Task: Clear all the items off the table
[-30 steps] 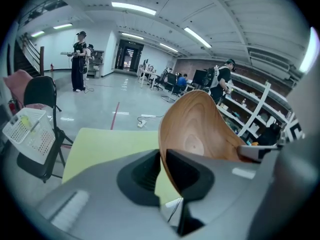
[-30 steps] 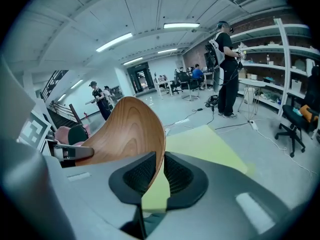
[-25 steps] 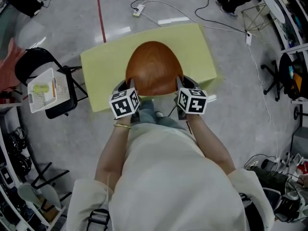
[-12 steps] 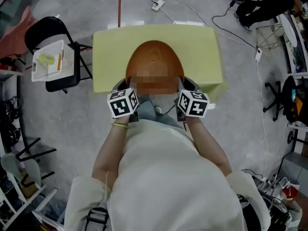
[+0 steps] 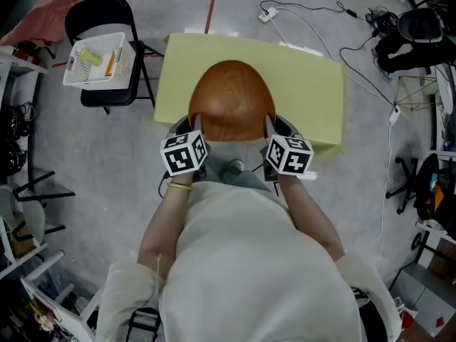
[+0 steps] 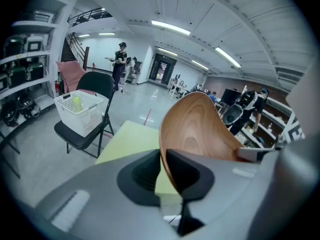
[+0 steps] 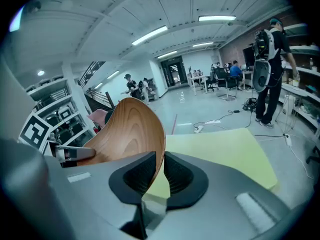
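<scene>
Over the near edge of the yellow-green bench (image 5: 317, 91), a person in a cream top holds a wooden bowl (image 5: 229, 100) between two hand-held grippers. Seen from the head view, the bowl is a smooth brown oval with visible grain, and it covers the middle of the bench's near side. Left gripper (image 6: 162, 170) is clenched on the bowl's rim: one dark ribbed pad sits on the outer face and the other on the inner face, with the thin wooden wall pinched between them. Right gripper (image 7: 159, 171) is clamped on the opposite rim in the same manner, so the bowl is grasped from both sides. Both gripper views show the bowl tipped, its hollow turned towards the left gripper's camera and its outer curve towards the right one. Bench surface shows past and below the rim in both views, so the bowl looks raised off it, though contact cannot be ruled out from above. Left of the bench, apart from it, stands a black folding chair (image 5: 103, 9) carrying a white mesh basket (image 5: 92, 84) on its seat; a yellow-green item (image 5: 91, 54) lies inside. Cables (image 5: 306, 9) trail over the grey floor (image 5: 107, 162) beyond the bench.
</scene>
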Demonstrator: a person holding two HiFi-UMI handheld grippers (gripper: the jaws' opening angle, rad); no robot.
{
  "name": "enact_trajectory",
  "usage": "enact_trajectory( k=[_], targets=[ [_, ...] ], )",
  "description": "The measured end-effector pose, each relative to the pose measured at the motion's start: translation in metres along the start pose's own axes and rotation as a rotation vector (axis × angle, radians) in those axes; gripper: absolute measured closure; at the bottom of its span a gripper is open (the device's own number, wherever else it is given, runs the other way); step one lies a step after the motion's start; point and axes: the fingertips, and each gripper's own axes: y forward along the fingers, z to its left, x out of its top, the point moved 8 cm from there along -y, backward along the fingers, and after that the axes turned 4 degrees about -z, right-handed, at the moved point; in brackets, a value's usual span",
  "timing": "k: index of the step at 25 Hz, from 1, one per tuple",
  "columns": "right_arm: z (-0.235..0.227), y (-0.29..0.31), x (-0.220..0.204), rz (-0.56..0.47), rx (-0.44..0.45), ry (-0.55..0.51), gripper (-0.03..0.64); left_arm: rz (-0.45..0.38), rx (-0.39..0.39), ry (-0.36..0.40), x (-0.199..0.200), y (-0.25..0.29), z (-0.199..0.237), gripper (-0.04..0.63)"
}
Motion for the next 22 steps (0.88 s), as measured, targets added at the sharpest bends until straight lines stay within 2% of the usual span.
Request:
enact_trajectory(
  k=[9, 22],
  targets=[
    [0.083, 0.052, 0.016, 0.015, 0.097, -0.069, 0.571, -0.051, 0.078, -0.056, 0.025, -0.020, 0.086, 0.551],
    [0.218, 0.115, 0.029, 0.050, 0.180, -0.137, 0.571, -0.061, 0.148, -0.141, 0.059, -0.050, 0.220, 0.549]
  ],
)
